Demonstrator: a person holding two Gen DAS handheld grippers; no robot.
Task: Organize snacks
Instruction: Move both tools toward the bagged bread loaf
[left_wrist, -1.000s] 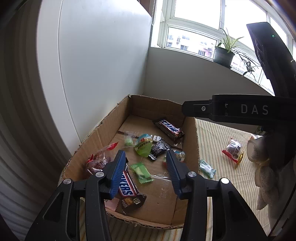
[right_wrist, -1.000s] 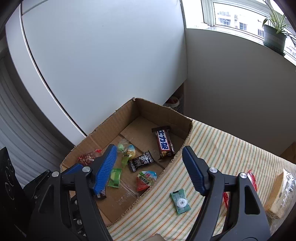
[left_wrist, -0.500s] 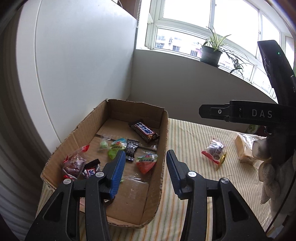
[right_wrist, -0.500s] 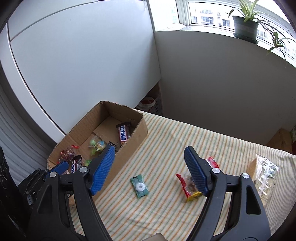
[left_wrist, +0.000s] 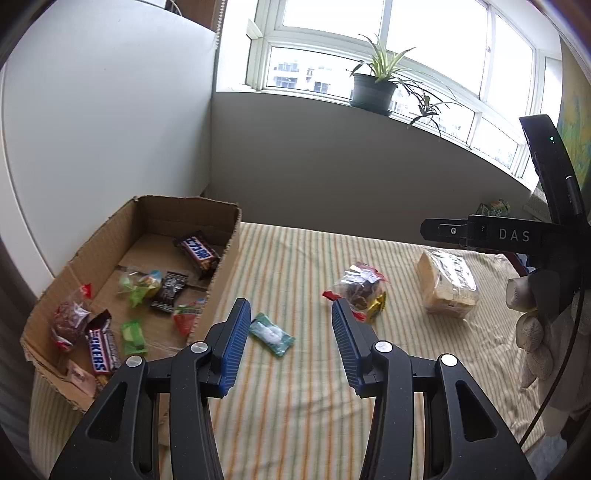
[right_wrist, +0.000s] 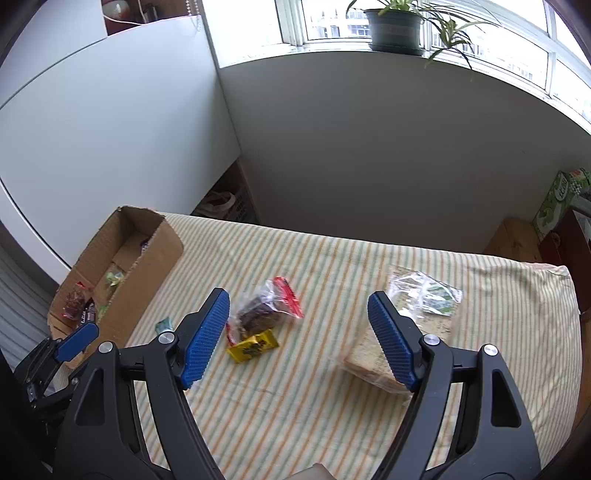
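At far left an open corrugated cardboard box (left_wrist: 229, 236) sat on the striped cloth of the tabletop (left_wrist: 295, 406), holding wrapped bars and small glossy packets. Just beside its wall lay a flat green packet (left_wrist: 271, 334), under the left hand-held gripper (left_wrist: 288, 347), which hung released and empty. Further right, a crinkly clear bag with red edges (right_wrist: 266, 312) touched a yellow packet (right_wrist: 253, 345). The right hand-held gripper (right_wrist: 297, 338) hovered released above them, beside a plastic-wrapped sandwich (right_wrist: 417, 317).

green packet (right_wrist: 164, 325): mostly hidden by right claw (right_wrist: 299, 332) | box (right_wrist: 147, 273) contents: partly hidden
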